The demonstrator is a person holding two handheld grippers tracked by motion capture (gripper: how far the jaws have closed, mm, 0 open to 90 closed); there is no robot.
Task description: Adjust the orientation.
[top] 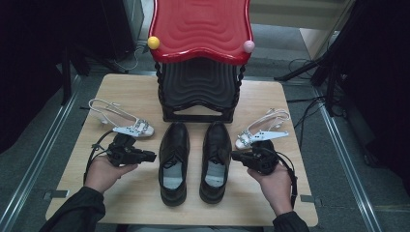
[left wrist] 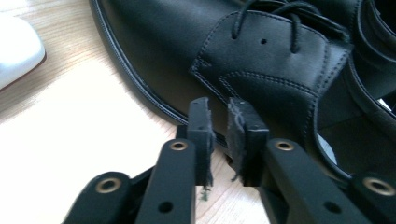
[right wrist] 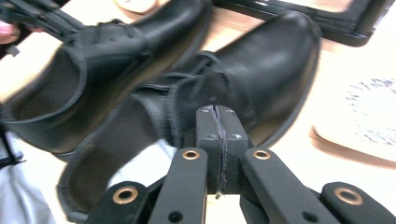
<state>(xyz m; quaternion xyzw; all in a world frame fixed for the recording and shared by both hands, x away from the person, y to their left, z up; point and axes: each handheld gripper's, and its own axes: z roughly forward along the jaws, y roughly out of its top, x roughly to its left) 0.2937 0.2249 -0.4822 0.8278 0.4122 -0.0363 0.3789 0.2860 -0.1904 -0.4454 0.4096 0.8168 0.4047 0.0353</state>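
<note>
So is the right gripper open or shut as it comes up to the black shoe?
Shut. In the right gripper view, the right gripper has its two pads pressed flat together with nothing between them, pointing at the side of the nearer black shoe.

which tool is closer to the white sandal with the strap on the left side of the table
Left. The left tool sits just below that white sandal, beside the left black shoe. The right tool is beyond both black shoes, near the other sandal.

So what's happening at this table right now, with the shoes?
A person holds a gripper in each hand beside a pair of black lace-up shoes. The left gripper sits by the left black shoe, jaws a narrow gap apart with nothing between them. The right gripper, jaws shut and empty, sits by the right black shoe. A silver sandal lies on either side.
</note>
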